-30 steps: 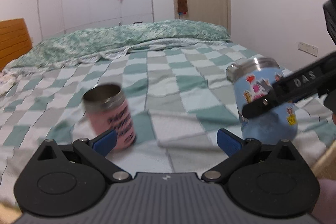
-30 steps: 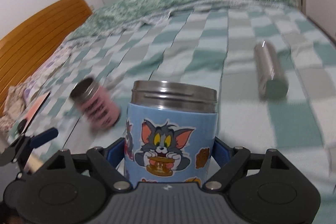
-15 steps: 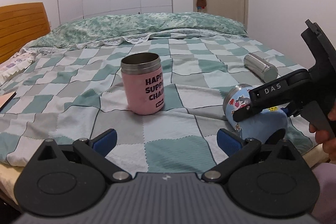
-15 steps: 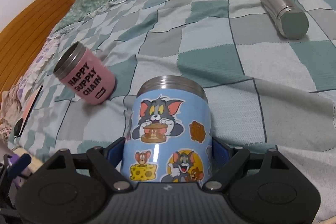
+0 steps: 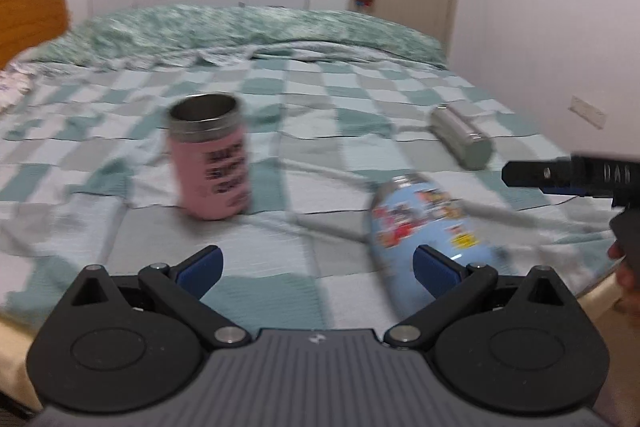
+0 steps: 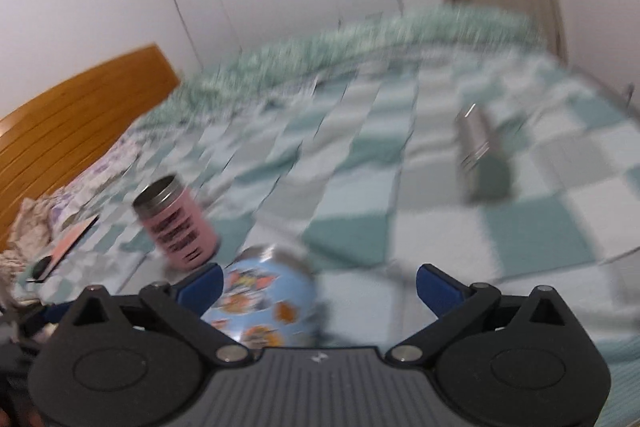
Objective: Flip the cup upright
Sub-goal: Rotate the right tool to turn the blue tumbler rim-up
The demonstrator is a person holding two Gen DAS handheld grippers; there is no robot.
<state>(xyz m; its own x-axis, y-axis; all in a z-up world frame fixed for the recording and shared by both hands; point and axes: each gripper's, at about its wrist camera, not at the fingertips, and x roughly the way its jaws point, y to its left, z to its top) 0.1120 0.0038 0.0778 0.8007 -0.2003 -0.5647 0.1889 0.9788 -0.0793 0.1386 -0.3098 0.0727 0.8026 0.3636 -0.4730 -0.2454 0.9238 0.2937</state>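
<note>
A blue cartoon-sticker cup (image 5: 420,223) lies on its side on the checked bedspread, its steel rim pointing away from me; it also shows in the right wrist view (image 6: 264,299), low and left of centre. A pink cup (image 5: 210,163) stands upright to its left, and shows in the right wrist view (image 6: 176,223) too. My left gripper (image 5: 316,267) is open and empty, near the bed's front edge. My right gripper (image 6: 318,287) is open and empty, with the blue cup by its left finger. Both views are motion-blurred.
A steel bottle (image 5: 460,139) lies on its side farther back on the right, also in the right wrist view (image 6: 480,155). A wooden headboard (image 6: 80,107) is at the left. A notebook (image 6: 68,243) lies near the bed's left side.
My right gripper has opened and let go of the blue cup, which now lies on its side on the bed. The right gripper has drawn back to the right.
</note>
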